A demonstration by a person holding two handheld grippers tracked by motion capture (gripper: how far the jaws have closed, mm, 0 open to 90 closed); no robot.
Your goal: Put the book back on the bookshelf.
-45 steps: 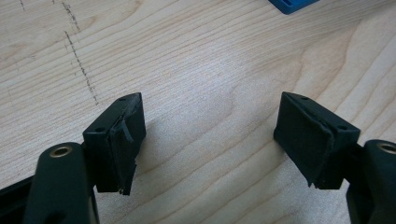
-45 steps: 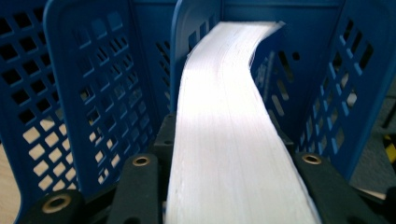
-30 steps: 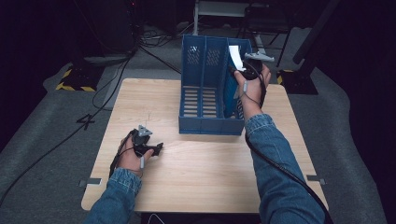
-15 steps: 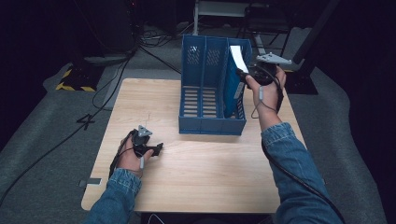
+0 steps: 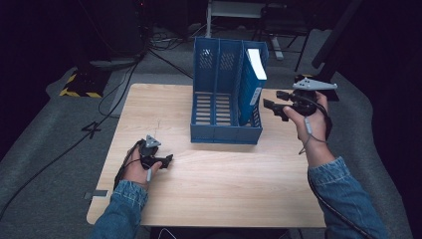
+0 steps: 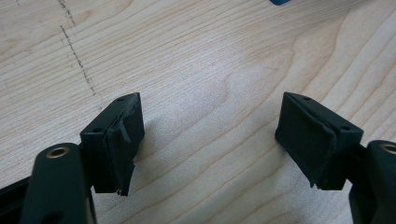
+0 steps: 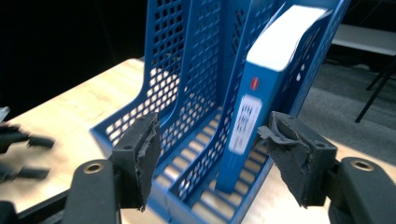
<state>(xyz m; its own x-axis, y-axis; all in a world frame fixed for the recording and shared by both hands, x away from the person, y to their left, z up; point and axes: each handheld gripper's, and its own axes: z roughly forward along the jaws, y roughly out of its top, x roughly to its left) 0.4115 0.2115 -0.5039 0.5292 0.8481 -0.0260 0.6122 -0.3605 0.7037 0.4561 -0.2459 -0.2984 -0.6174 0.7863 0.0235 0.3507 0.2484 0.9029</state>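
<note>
We have the blue book (image 5: pixel 251 84) standing in the file rack's (image 5: pixel 219 99) right compartment; our right gripper (image 5: pixel 272 106) has just been opening, empty beside it, left gripper (image 5: pixel 166 160) spread on the worktop (image 5: pixel 224 184)

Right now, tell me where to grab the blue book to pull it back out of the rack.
Grip the blue book by its upper end, across its thickness, coming from above. It stands on end in the blue file rack's right-hand compartment, leaning, with the top above the walls; lower down the lattice walls probably block the jaws.
</note>
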